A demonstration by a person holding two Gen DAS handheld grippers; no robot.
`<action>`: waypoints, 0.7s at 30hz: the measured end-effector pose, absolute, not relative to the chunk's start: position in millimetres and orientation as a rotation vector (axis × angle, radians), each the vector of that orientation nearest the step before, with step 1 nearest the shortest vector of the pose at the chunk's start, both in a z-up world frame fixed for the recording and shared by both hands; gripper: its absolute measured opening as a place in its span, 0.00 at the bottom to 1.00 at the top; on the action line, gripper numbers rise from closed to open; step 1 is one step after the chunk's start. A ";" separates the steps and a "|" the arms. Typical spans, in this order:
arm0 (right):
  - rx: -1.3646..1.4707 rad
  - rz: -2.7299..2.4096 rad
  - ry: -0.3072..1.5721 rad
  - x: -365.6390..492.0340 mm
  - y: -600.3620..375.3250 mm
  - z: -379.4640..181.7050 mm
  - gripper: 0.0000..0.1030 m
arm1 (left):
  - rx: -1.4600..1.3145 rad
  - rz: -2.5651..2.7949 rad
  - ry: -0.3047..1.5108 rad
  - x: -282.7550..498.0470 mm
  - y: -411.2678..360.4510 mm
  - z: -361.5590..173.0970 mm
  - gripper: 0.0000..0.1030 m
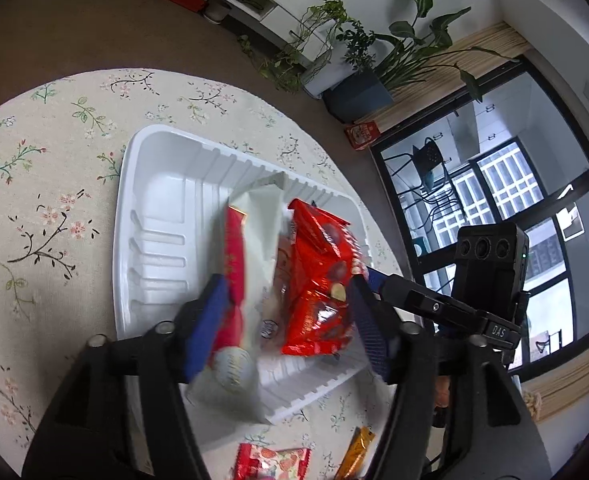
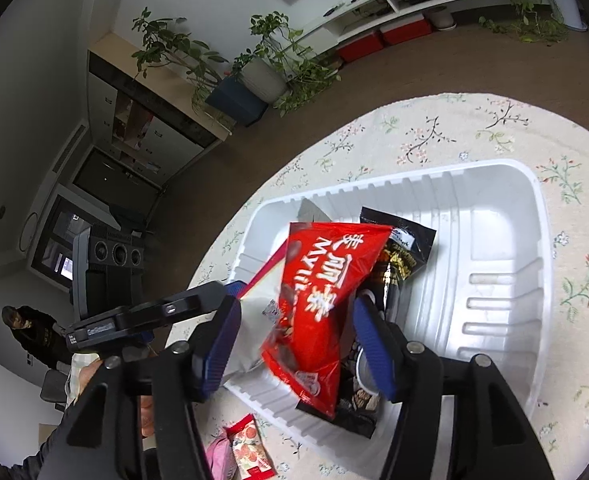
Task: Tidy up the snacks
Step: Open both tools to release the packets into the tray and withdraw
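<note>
1. Readable writing: the red bag (image 2: 318, 304) between the right gripper's fingers carries large white Chinese characters and the Latin letters "Myli…", the rest blurred. The black packet (image 2: 404, 254) behind it has yellow print and a small white label, too small to read. The right gripper's body, seen from the left wrist, is marked "DAS".
2. The left gripper (image 1: 288, 312) stands moderately wide. Between its blue pads hangs a white-and-red packet (image 1: 242, 280) with a round pale emblem; its lettering is blurred. The pads do not visibly press it; the left pad lies just beside its red edge.
3. The right gripper (image 2: 296, 338) is likewise parted. The red bag sits tilted in the gap, with clear space on either side.
4. Both packets are over the near end of the white plastic tray (image 1: 162, 208), which rests on the floral tablecloth (image 1: 46, 184). The tray's far part is bare.
5. The red bag lies right of the white-and-red packet, nearly touching it.
6. On the cloth nearer than the tray lie a strawberry-print packet (image 1: 272, 460) and an orange wrapper (image 1: 356, 454), both apart from the grippers.
</note>
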State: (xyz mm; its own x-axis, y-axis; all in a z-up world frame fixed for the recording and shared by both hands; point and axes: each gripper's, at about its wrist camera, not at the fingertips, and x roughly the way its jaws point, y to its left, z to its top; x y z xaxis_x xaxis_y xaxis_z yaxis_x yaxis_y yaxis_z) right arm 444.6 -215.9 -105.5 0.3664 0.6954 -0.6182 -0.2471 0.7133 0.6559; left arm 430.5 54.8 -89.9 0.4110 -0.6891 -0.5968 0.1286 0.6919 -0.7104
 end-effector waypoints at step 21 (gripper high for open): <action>0.785 0.547 0.713 233.6 -327.0 -65.8 0.99 | -0.436 -0.541 0.824 227.6 74.5 -30.2 1.00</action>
State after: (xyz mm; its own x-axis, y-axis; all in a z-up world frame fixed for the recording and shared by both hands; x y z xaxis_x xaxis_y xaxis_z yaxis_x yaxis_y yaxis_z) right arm 233.6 -327.0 -65.8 0.6422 0.6742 -0.3647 -0.1780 0.5939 0.7846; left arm 227.6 74.5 -30.2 0.5590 -0.6054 -0.5666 0.2794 0.7809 -0.5587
